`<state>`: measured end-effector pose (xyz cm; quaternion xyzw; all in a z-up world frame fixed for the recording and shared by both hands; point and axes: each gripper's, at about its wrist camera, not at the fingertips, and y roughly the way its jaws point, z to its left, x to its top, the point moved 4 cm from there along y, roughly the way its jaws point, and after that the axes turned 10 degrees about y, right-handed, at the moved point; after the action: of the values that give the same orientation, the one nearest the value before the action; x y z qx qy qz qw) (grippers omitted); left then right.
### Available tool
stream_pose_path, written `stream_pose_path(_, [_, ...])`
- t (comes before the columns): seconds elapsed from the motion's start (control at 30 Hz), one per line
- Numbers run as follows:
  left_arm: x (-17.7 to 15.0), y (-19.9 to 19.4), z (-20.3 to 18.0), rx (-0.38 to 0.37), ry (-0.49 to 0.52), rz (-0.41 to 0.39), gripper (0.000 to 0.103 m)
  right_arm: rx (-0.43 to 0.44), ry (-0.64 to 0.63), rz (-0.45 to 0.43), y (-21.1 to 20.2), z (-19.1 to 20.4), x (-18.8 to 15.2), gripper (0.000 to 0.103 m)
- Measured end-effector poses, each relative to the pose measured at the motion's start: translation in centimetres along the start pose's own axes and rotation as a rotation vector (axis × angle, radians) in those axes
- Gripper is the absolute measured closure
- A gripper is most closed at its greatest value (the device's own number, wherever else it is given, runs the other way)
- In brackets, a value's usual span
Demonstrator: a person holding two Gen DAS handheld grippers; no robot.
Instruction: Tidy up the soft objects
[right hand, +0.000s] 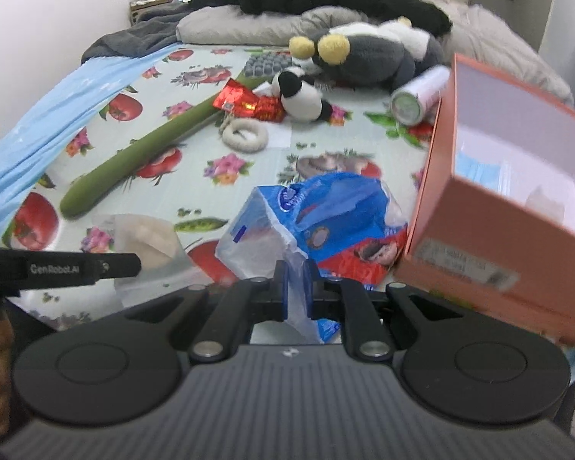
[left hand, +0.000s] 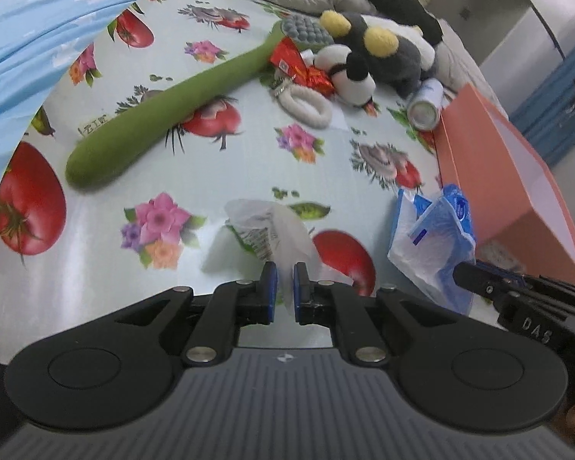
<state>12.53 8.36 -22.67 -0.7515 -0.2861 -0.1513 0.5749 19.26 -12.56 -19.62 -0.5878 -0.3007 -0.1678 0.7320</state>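
Left hand-held gripper (left hand: pixel 285 276) clamps crumpled clear plastic wrapper (left hand: pixel 266 230) on the fruit-print tablecloth (left hand: pixel 96 287). Right hand-held gripper (right hand: pixel 296 274) clamps blue-and-white plastic bag (right hand: pixel 318 211), just beside open orange cardboard box (right hand: pixel 490 253).

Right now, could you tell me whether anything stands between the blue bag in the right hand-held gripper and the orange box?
Nothing visible does. The right hand-held gripper pinches the blue plastic bag, which lies directly beside the open orange box, its edge at the box's wall.

Left gripper (left hand: pixel 285 281) jaws nearly closed, right gripper (right hand: pixel 296 280) jaws likewise, held side by side
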Motion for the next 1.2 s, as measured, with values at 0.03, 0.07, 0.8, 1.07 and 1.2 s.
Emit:
stream_pose_path(0.03, [-0.2,-0.1,0.0,0.0,0.008,0.005,0.09,0.003,0.01,0.004,-0.2,0.0,-0.1,0.09])
stream_pose_path(0.07, [-0.4,-0.2,0.0,-0.001,0.017,0.015,0.087,0.006,0.018,0.007,-0.4,0.0,-0.2,0.09])
stream_pose_path(0.8, [3.3,-1.9,0.0,-0.014,0.38,-0.014,0.036,-0.03,0.364,0.023,2.9,0.2,2.5,0.044])
stream_pose_path(1.07, [2.3,0.9,-0.7,-0.033,0.521,0.069,0.036,-0.121,0.412,0.083,5.8,-1.1,1.4,0.066])
stream_pose_path(1.2, [1.5,1.8,-0.5,-0.006,0.543,0.084,0.036,-0.136,0.401,0.087,5.6,-1.8,1.2,0.086])
